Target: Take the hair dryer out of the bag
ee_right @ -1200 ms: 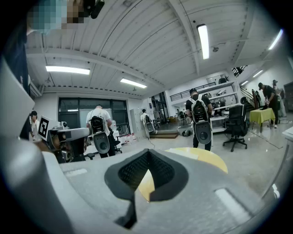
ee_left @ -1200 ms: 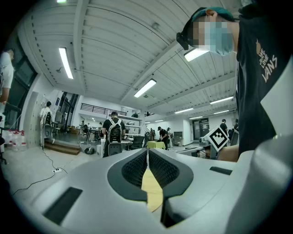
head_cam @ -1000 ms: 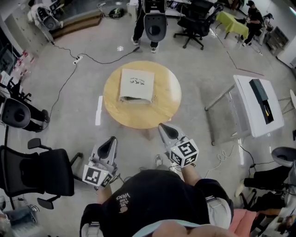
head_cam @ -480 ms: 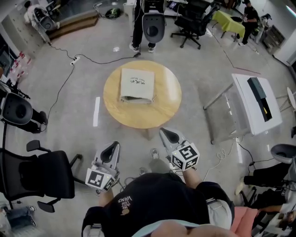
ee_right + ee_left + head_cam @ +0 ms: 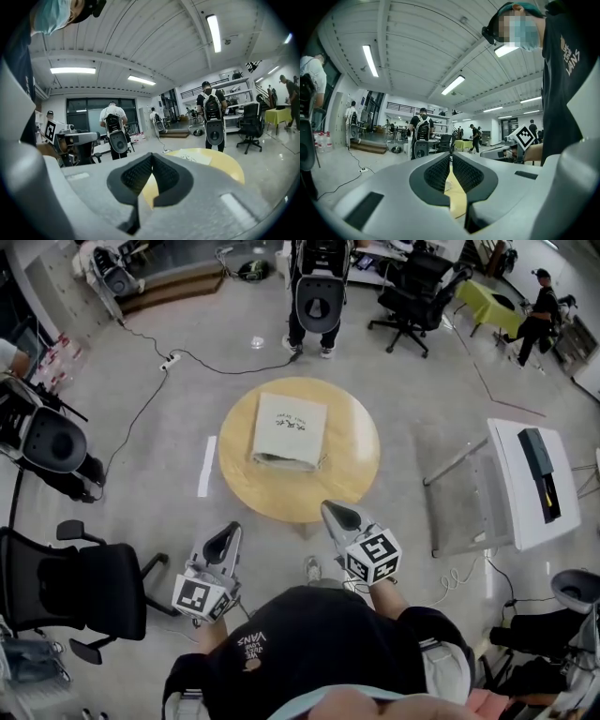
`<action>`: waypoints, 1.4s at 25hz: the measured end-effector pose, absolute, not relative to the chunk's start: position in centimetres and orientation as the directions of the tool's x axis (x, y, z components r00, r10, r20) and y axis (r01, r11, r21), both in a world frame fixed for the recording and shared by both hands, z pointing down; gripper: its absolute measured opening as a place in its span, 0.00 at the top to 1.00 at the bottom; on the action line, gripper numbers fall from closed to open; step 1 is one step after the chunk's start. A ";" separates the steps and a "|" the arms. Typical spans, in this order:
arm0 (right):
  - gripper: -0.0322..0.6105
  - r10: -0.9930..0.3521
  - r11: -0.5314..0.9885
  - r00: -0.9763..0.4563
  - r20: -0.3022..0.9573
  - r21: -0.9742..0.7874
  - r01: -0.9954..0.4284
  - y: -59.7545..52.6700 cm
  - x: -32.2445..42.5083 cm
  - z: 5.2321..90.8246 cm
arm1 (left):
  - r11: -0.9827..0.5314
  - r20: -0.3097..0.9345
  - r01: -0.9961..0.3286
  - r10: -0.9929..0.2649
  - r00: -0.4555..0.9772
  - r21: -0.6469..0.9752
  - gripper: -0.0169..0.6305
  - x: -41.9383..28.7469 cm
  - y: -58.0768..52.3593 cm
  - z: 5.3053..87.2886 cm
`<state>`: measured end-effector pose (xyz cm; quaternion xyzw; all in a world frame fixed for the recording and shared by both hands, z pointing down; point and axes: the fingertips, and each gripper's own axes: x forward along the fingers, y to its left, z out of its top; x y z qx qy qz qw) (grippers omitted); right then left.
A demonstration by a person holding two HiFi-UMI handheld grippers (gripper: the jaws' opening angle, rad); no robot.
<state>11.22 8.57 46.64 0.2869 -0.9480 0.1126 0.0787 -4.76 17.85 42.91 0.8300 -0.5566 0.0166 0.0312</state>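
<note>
On the round wooden surface [image 5: 349, 463] a white paper bag [image 5: 290, 430] lies flat, dark print on its upper face, and its near edge appears to be the open one. No hair dryer shows outside the bag, and whether one sits inside cannot be told. Both tongs are held on the near side, well apart from the bag and pointing toward it. The left tongs [image 5: 226, 532] hang over the grey floor [image 5: 159, 474], pressed together at the tips with nothing between them. The right tongs [image 5: 335, 511], tip by the near rim, are likewise pressed together and empty. Beyond the surface stands another person [image 5: 314, 287], and a black office chair [image 5: 84, 587] sits at the left.
</note>
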 end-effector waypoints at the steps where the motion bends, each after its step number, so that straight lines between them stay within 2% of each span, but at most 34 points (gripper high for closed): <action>1: 0.95 -0.520 0.813 -0.828 0.211 -0.173 -0.555 7.8 11.3 46.7 | -0.376 0.066 -0.926 -0.924 0.377 0.029 0.93 -4.5 17.2 43.1; 16: 0.95 -0.388 0.879 -0.898 0.208 -0.208 -0.428 -0.4 12.1 48.2 | -0.254 0.085 -0.967 -0.963 0.255 0.031 0.93 -1.6 9.0 44.3; 22: 0.95 -0.358 0.884 -0.907 0.224 -0.231 -0.406 -0.6 12.1 49.3 | -0.227 0.136 -0.973 -0.963 0.231 0.048 0.93 -1.7 7.8 46.1; 31: 0.95 -0.414 0.853 -0.879 0.237 -0.237 -0.465 -2.2 12.0 49.6 | -0.287 0.168 -0.957 -0.942 0.290 0.043 0.93 -3.6 4.1 47.8; 35: 0.95 -0.451 0.828 -0.856 0.253 -0.237 -0.507 -3.2 11.6 50.0 | -0.342 0.203 -0.940 -0.921 0.333 -0.010 0.93 -4.7 1.9 49.4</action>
